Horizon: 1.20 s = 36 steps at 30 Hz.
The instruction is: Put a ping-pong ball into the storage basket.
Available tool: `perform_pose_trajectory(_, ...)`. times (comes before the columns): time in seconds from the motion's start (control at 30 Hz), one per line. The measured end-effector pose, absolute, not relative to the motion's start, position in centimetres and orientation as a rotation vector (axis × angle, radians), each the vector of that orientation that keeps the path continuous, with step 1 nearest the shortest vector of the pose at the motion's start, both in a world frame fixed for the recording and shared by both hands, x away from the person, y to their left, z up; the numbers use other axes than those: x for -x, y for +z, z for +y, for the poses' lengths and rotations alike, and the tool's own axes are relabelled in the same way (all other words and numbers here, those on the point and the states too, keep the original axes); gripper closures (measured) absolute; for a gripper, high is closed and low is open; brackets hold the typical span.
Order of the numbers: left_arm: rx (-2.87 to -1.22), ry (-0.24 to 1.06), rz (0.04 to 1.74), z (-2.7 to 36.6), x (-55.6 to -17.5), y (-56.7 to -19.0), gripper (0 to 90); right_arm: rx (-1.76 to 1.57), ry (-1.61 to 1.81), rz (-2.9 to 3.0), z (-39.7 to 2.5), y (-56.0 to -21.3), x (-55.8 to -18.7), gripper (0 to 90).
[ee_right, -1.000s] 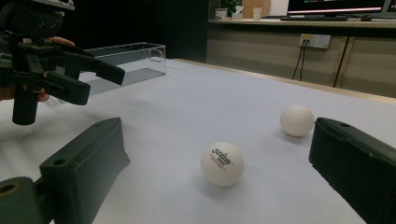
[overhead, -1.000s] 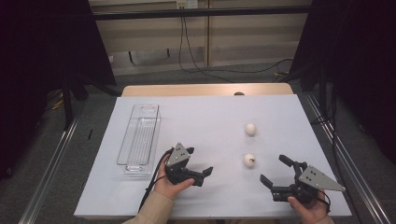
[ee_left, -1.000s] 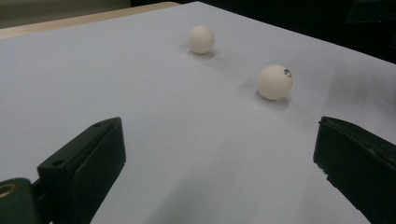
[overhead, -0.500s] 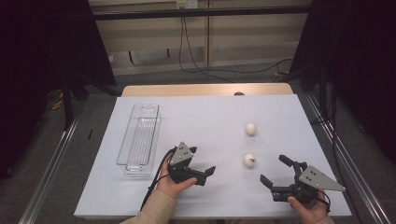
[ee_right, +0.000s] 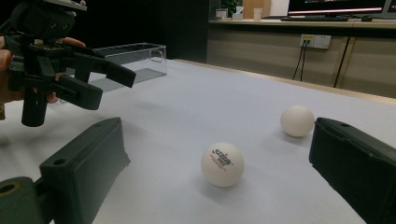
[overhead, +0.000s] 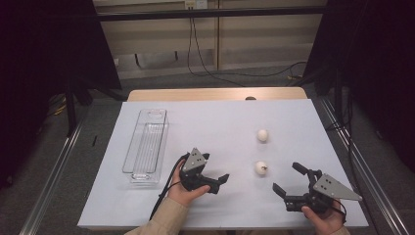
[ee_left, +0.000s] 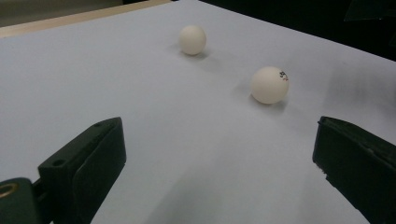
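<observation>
Two white ping-pong balls lie on the white table sheet (overhead: 220, 127). The nearer ball (overhead: 261, 168) (ee_left: 269, 84) (ee_right: 222, 164) carries a small printed mark, and the plain one (overhead: 263, 135) (ee_left: 192, 39) (ee_right: 297, 121) lies farther back. My left gripper (overhead: 215, 168) (ee_left: 215, 163) is open, empty, and points right at the nearer ball from a short way off. It shows in the right gripper view too (ee_right: 109, 88). My right gripper (overhead: 286, 177) (ee_right: 217, 172) is open and empty near the front edge, facing the same ball from its right.
A clear plastic tray (overhead: 147, 147) (ee_right: 133, 58) stands lengthwise at the left of the sheet, with nothing in it. A bare wooden strip (overhead: 215, 94) runs along the far edge. Dark metal rails (overhead: 54, 171) flank the table on both sides.
My left gripper has slid a little to the right, towards the nearer ball. The right gripper and both balls have stayed put.
</observation>
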<state>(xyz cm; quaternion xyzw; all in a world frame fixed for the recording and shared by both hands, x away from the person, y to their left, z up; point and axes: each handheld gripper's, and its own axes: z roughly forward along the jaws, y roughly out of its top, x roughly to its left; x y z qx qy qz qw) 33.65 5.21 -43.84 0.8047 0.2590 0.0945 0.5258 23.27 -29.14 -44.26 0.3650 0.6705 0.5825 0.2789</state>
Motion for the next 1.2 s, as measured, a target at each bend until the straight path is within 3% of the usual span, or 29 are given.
perform_pose_trajectory(1.2,-1.955,0.205,0.598,3.1,-34.3,-44.3,3.0,-0.979,1.570,1.794,-29.2,-44.2,-23.3,3.1)
